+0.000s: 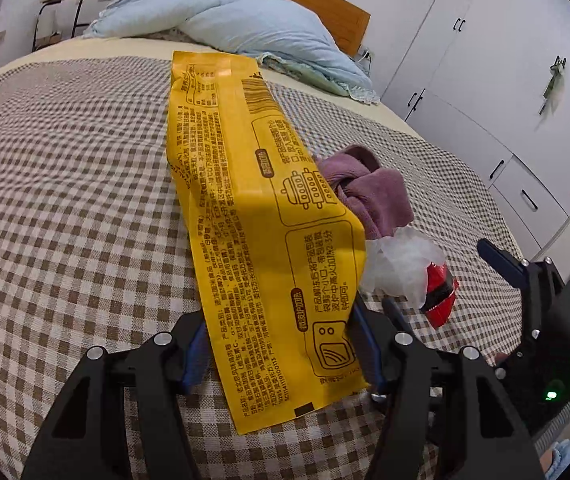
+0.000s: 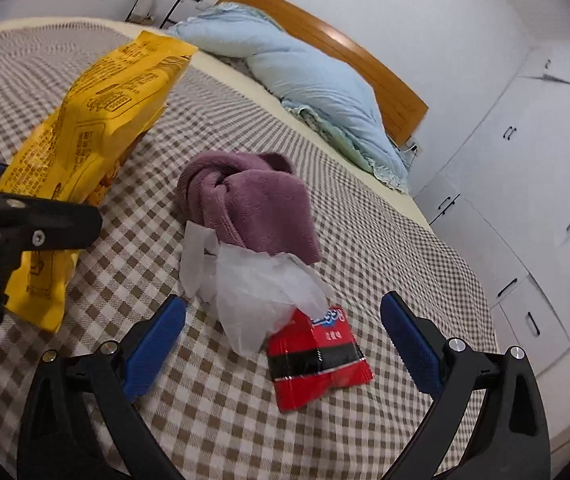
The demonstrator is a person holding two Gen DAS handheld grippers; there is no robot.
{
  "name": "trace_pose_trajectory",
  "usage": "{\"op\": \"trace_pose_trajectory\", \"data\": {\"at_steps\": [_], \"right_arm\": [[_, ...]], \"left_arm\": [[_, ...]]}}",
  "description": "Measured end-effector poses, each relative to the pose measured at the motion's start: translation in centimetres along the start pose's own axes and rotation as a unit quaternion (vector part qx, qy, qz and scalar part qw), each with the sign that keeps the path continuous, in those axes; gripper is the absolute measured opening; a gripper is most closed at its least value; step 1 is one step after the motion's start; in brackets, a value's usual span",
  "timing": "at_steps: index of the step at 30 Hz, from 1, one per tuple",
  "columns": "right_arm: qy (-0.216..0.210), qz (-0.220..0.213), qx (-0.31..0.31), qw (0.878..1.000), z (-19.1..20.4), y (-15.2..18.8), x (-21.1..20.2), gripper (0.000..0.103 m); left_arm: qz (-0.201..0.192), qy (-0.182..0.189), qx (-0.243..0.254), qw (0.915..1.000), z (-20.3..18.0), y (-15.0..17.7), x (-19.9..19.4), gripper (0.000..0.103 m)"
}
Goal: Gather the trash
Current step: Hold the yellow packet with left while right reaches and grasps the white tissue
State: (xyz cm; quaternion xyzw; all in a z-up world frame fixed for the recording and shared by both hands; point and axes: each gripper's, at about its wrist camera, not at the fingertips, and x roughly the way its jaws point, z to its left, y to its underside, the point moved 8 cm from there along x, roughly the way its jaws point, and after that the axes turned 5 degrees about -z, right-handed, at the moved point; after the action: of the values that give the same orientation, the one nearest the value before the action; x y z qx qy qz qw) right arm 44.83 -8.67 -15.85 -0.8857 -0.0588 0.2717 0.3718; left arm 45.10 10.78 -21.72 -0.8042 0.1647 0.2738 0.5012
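I found the bed (image 2: 85, 64) under both claws, spread with a brown-and-white checked cover; a wooden headboard (image 2: 325, 36) and a heaped pale blue quilt (image 2: 309, 80) lay far ahead of the claws. White wardrobe doors (image 2: 525, 160) stood off to the right of the right claw.

The left claw (image 1: 281, 344) was clamped on the yellow food bag (image 1: 253, 208). Its blue pads pressed the bag's near end from both sides, and the bag stood out forward from the claw, lifted off the cover. From the right wrist camera I saw the same bag (image 2: 85, 132) to the left of the right claw, well up from the bed, with the left claw's black frame across its lower part.

The purple towel (image 2: 253, 200) lay bunched on the cover ahead of the right claw. Touching its near edge was a crumpled white tissue (image 2: 253, 288), and just nearer still a red snack wrapper (image 2: 317, 360) with a black band, the tissue overlapping its top corner.

The right claw (image 2: 285, 344) was spread wide and held nothing. The red wrapper lay between its two blue pads, slightly ahead of them, touching neither that I could see.
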Motion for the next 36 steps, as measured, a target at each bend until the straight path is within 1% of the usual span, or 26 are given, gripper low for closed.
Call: {"op": "trace_pose_trajectory", "data": {"at_steps": [3,5,6,7,8,9,10,11,12,13,15,21,24,30,36], "right_arm": [[0.01,0.003,-0.019,1.0,0.4,-0.2,0.3,0.094],[0.007,-0.002,-0.023,1.0,0.6,-0.4,0.4,0.094],[0.002,-0.001,-0.021,1.0,0.6,-0.5,0.5,0.089],[-0.005,0.004,-0.019,1.0,0.6,-0.3,0.6,0.079],[-0.01,0.011,-0.017,1.0,0.6,-0.2,0.9,0.052],[-0.015,0.019,-0.014,1.0,0.5,0.0,1.2,0.047],[-0.019,0.022,-0.013,1.0,0.6,-0.1,1.3,0.047],[-0.022,0.023,-0.012,0.999,0.6,0.0,1.4,0.045],[-0.024,0.023,-0.012,0.999,0.7,0.0,1.4,0.039],[-0.023,0.023,-0.012,0.999,0.8,-0.1,1.4,0.036],[-0.022,0.021,-0.011,0.999,0.6,-0.2,1.6,0.026],[-0.017,0.01,0.001,1.0,0.6,-0.1,0.6,0.013],[-0.015,0.008,0.014,1.0,0.3,-0.1,0.3,0.01],[-0.009,-0.009,0.04,0.999,-0.9,-0.1,-0.5,0.007],[-0.005,-0.021,0.052,0.998,-1.3,-0.1,-1.9,0.006]], "left_arm": [[0.002,0.002,-0.003,1.0,0.1,0.0,0.2,0.058],[0.003,0.002,-0.005,1.0,0.1,-0.1,0.3,0.058],[0.003,0.003,-0.009,1.0,0.2,-0.1,0.4,0.058],[0.003,0.004,-0.01,0.9999,0.3,-0.1,0.4,0.058],[0.003,0.004,-0.011,0.9999,0.3,-0.1,0.4,0.058],[0.003,0.003,-0.01,0.9999,0.3,-0.1,0.4,0.058],[0.003,0.003,-0.009,0.9999,0.4,0.0,0.5,0.058],[0.003,0.004,-0.01,0.9999,0.5,-0.1,0.5,0.058],[0.003,0.004,-0.01,0.9999,0.5,-0.1,0.4,0.058],[0.003,0.003,-0.01,0.9999,0.6,-0.1,0.4,0.058],[0.002,0.003,-0.009,0.9999,0.6,-0.1,0.3,0.058],[0.002,0.003,-0.01,0.9999,0.5,-0.1,0.3,0.058],[0.002,0.003,-0.01,0.9999,0.5,-0.1,0.3,0.058],[-0.003,0.005,-0.012,0.9999,0.3,-0.1,-0.1,0.058],[-0.015,0.011,-0.009,0.9998,-0.1,-0.2,-1.2,0.058]]}}
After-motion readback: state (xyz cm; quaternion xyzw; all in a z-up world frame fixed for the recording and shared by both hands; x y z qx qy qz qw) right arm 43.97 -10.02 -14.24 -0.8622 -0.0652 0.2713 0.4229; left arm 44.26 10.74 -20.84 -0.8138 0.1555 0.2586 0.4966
